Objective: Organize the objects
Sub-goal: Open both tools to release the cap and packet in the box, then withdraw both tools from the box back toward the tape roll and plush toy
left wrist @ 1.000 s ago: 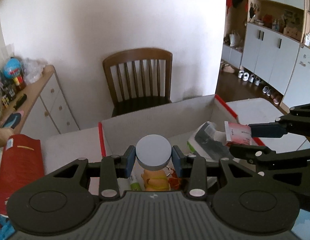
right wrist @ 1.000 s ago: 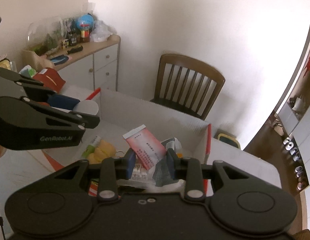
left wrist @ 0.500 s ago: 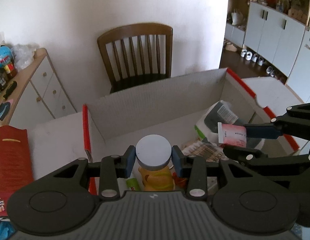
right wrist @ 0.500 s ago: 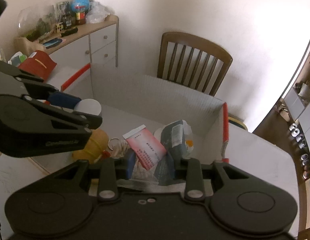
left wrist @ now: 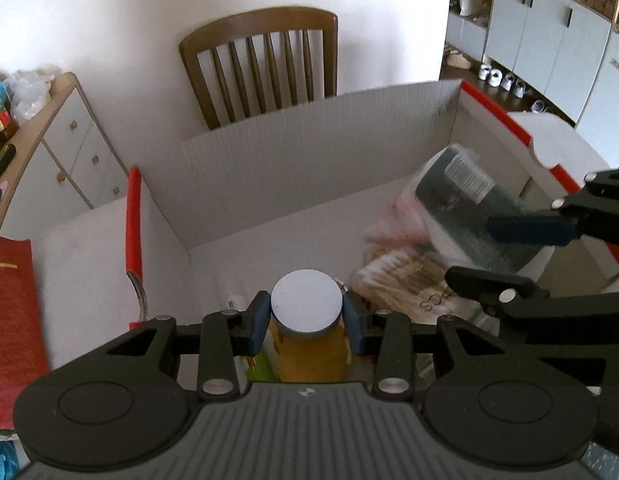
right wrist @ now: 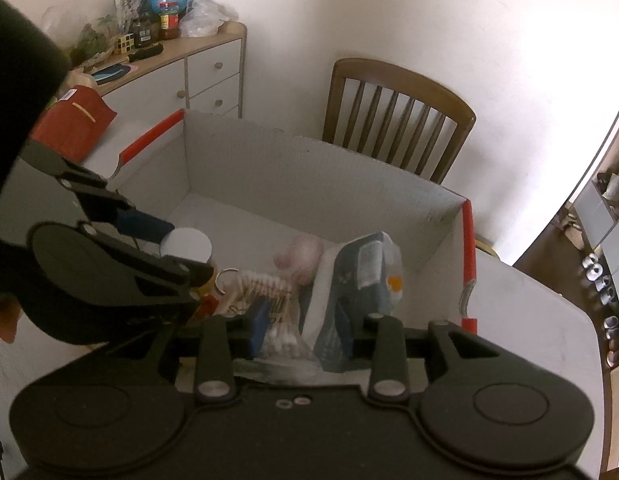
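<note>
Inside the open white cardboard box, low at its near left side, I hold a small jar with a flat grey-white lid in my left gripper; its blue pads are clamped on the lid's two sides, and the yellow-orange body of the jar hangs below, just above the box floor. From the right wrist view the same lid shows as a pale disc between the left tool's fingers. My right gripper is also down in the box, to the right of the jar, and its jaws are opening: a pink-and-white packet that shows only as a blur lies beyond the fingertips, free of the pads, while a bag with a dark blue-grey panel and a white label stands partly between the fingers, against the right one; whether that pad presses on it I cannot tell. Beside the bag lies a bundle of cotton swabs with a metal ring at its left end. The box has red-edged flaps folded out on both sides. Behind it stands a brown wooden chair against the white wall, and to the left a white chest of drawers with a cluttered wooden top, with a red bag lying near the box.
</note>
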Demonstrator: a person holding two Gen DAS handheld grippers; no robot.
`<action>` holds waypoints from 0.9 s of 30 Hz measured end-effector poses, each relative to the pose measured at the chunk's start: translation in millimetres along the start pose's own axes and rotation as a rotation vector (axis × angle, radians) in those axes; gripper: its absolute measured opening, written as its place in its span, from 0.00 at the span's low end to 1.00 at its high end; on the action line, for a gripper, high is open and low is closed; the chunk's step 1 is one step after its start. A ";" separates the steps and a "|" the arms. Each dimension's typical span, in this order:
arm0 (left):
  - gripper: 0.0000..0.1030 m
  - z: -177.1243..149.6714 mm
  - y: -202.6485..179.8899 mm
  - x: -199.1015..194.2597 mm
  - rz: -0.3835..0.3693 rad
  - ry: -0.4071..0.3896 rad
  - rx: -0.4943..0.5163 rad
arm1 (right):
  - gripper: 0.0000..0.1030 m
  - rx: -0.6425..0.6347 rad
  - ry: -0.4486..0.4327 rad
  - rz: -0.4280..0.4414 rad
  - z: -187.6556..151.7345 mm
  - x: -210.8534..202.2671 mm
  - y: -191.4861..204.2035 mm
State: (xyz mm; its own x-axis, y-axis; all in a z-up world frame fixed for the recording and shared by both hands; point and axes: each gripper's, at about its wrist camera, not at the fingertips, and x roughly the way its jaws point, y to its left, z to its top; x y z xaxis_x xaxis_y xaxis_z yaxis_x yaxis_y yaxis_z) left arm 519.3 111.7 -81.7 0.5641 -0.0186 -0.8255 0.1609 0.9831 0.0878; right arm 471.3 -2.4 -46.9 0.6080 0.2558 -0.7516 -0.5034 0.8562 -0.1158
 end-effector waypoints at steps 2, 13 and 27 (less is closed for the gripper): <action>0.37 -1.1 0.9 2.2 -0.004 0.010 -0.006 | 0.36 0.002 0.000 -0.001 -0.2 -1.2 -0.3; 0.64 -8.0 2.0 -17.1 -0.026 -0.033 -0.047 | 0.46 0.019 -0.031 0.010 -2.0 -21.0 -5.9; 0.66 -14.1 4.8 -66.2 -0.054 -0.128 -0.069 | 0.60 0.049 -0.085 0.010 -5.3 -64.5 -13.6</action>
State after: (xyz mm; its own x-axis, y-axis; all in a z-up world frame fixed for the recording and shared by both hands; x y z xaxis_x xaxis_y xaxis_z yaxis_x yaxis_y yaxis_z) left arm 471.3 120.3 -34.5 0.6555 -0.0906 -0.7498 0.1400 0.9901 0.0028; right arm 435.7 -32.9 -0.4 0.6541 0.3004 -0.6942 -0.4809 0.8735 -0.0751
